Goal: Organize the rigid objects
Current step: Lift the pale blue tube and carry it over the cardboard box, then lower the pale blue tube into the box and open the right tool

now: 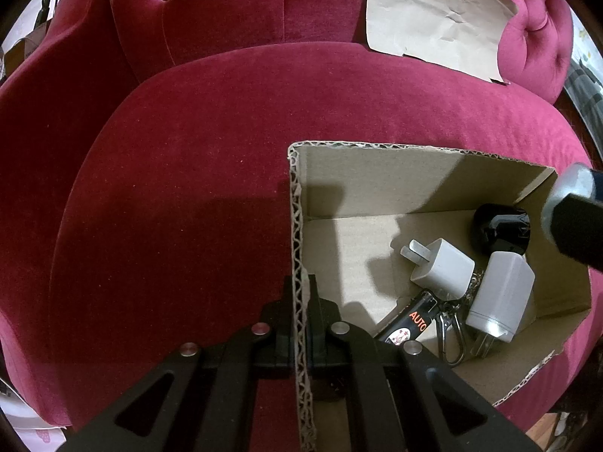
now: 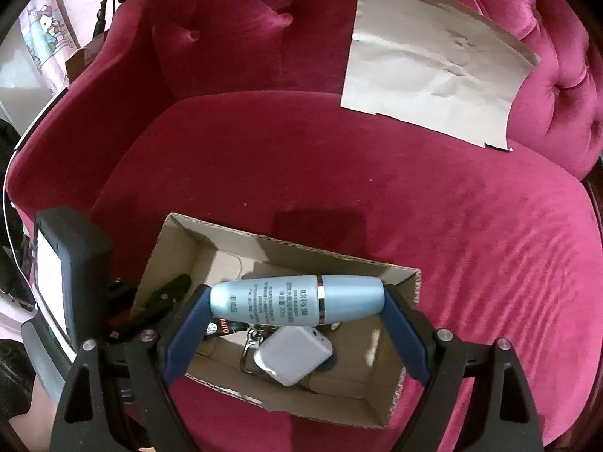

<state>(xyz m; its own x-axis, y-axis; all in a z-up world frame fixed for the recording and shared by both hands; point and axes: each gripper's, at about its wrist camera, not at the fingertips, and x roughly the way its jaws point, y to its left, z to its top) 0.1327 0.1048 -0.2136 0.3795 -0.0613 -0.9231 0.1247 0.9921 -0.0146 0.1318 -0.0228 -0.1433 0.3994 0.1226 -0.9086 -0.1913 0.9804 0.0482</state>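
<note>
An open cardboard box [image 1: 377, 184] sits on a red velvet seat. My left gripper [image 1: 301, 312] is shut on the box's near left wall, one finger inside and one outside. In the box lie two white chargers [image 1: 443, 267] [image 1: 501, 295], a black round object [image 1: 501, 228] and a key fob with rings [image 1: 410, 326]. My right gripper [image 2: 297, 299] is shut on a light blue bottle [image 2: 297, 299], held lengthwise between its blue pads above the box [image 2: 264, 252]. A white charger [image 2: 294, 354] lies below it. The bottle's end shows at the right edge of the left wrist view [image 1: 573, 192].
A crumpled sheet of brown paper [image 1: 441, 19] leans on the seat's tufted back, also in the right wrist view [image 2: 433, 67]. The red seat cushion [image 1: 188, 188] spreads around the box. The left gripper's body [image 2: 71, 271] stands at the box's left.
</note>
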